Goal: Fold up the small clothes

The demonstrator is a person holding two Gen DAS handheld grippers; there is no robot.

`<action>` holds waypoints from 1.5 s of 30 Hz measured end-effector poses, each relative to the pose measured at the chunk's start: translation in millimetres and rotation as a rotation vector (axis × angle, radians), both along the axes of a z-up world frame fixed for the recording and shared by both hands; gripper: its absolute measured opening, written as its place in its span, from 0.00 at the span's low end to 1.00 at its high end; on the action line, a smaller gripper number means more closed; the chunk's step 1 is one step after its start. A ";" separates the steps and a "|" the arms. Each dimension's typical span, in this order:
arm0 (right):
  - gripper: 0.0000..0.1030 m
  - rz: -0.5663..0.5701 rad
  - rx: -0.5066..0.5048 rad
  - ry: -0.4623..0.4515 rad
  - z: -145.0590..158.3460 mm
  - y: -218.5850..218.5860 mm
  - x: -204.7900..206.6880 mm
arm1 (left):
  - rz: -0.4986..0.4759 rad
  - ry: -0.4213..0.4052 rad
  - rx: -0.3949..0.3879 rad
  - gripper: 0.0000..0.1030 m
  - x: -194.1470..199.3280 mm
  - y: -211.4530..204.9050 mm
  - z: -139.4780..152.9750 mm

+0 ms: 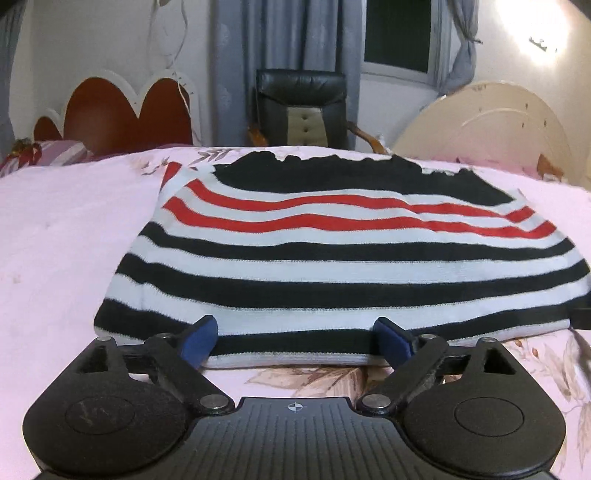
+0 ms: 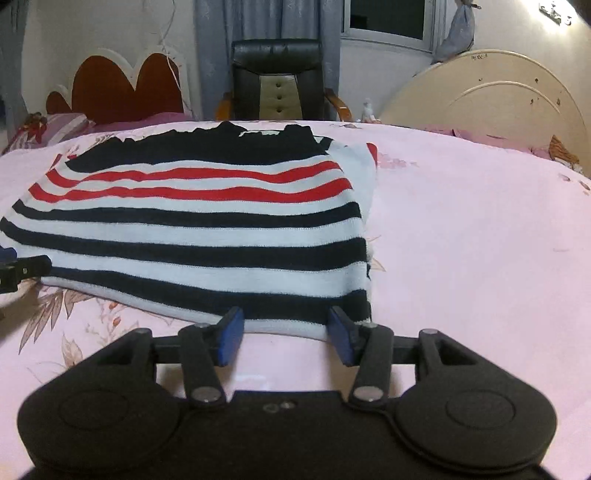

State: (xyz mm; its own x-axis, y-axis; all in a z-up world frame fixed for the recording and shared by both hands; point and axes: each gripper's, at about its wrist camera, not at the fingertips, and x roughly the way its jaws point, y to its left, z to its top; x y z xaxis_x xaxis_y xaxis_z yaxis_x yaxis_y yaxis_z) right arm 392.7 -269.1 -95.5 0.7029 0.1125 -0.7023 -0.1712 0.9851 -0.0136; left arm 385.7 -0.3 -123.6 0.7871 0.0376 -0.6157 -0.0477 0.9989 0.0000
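Two pairs of tongs sit at the near hem of a striped sweater (image 1: 332,254) spread flat on a bed covered in a pink floral bedsheet (image 1: 66,251). The left tongs (image 1: 295,341) are spread wide, their blue pads (image 1: 197,341) flanking the hem's near edge toward the garment's left side, gripping nothing. The right tongs (image 2: 286,334) are likewise released, blue pads (image 2: 231,336) set apart at the hem close to the sweater's right corner. In the right wrist view the tip of the left tongs shows at the far left edge, beside the hem; in the left wrist view a dark part at the right edge, probably the right tongs, touches the hem.

The sweater (image 2: 192,221) runs away from the cameras in black and white bands, then red and white bands, ending in a black upper section with a ragged-looking far edge. Beyond the bed stand a red scalloped headboard (image 1: 122,114), a black leather office chair (image 1: 303,107) before grey curtains (image 1: 236,66), a dark window (image 1: 399,33), and a cream round tabletop (image 1: 487,125) tipped on edge.
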 end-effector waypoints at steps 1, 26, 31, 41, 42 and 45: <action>0.49 0.007 -0.039 0.000 1.1 7.7 1.1 | 0.004 0.005 -0.007 0.88 1.1 0.4 0.9; 0.05 0.122 0.377 0.009 38.3 52.1 44.2 | 0.421 -0.131 -0.870 0.20 27.5 146.9 -47.9; 0.05 0.146 0.381 0.008 36.5 78.4 78.9 | 0.421 -0.167 -0.782 0.18 21.9 137.6 -41.0; 0.03 0.221 0.261 0.030 13.8 111.7 99.1 | 0.398 -0.194 -0.897 0.18 18.2 153.3 -52.4; 0.01 0.220 0.243 0.039 8.8 111.8 101.5 | 0.395 -0.200 -0.920 0.18 18.5 155.1 -55.2; 0.00 0.243 0.207 0.008 1.5 113.3 99.3 | 0.392 -0.213 -0.984 0.18 20.0 159.5 -64.4</action>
